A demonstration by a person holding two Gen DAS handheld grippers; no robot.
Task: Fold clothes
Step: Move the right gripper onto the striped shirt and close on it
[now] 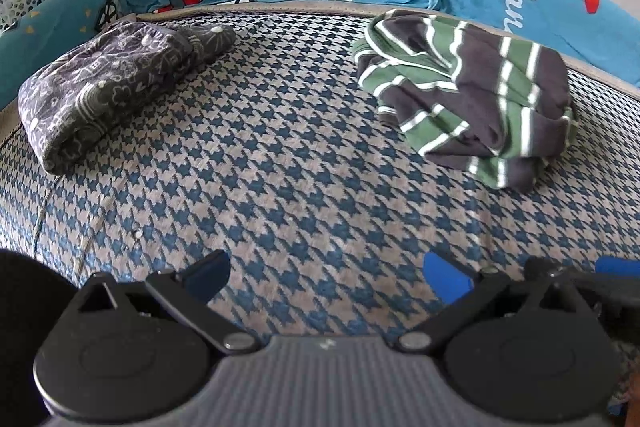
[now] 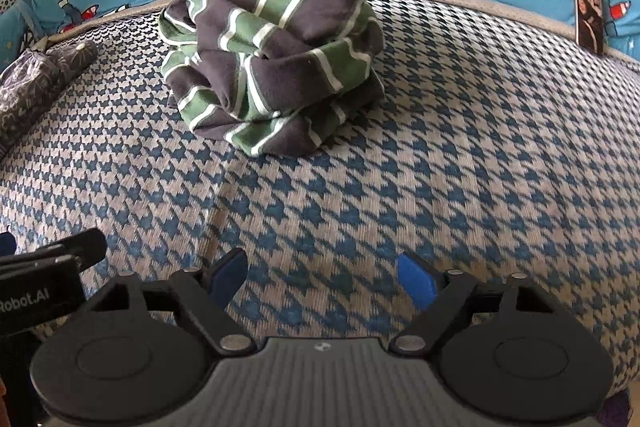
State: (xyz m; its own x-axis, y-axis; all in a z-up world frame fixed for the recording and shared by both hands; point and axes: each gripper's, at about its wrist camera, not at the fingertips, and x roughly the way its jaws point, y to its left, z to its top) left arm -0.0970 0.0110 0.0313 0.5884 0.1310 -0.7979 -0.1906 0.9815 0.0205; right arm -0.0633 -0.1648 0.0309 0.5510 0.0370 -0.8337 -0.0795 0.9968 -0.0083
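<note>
1. My left gripper (image 1: 326, 277) and right gripper (image 2: 322, 281) hover with jaws apart, holding nothing.
2. Striped shirt (image 2: 272, 63) lies bunched, far right on the bed (image 2: 440, 167).
3. It looks soft and light; I'd pinch an outer edge.

Each gripper is built in black: two round discs flank a grey ribbed centre plate, and silver pivot pins join angled black link arms to it. On the left gripper (image 1: 328, 277) and the right gripper (image 2: 322, 277) alike, blue fingertips (image 2: 418, 281) are carried. Beside the right gripper's left disc, white "Robot.AI" lettering is printed on a black housing (image 2: 38, 297).
</note>
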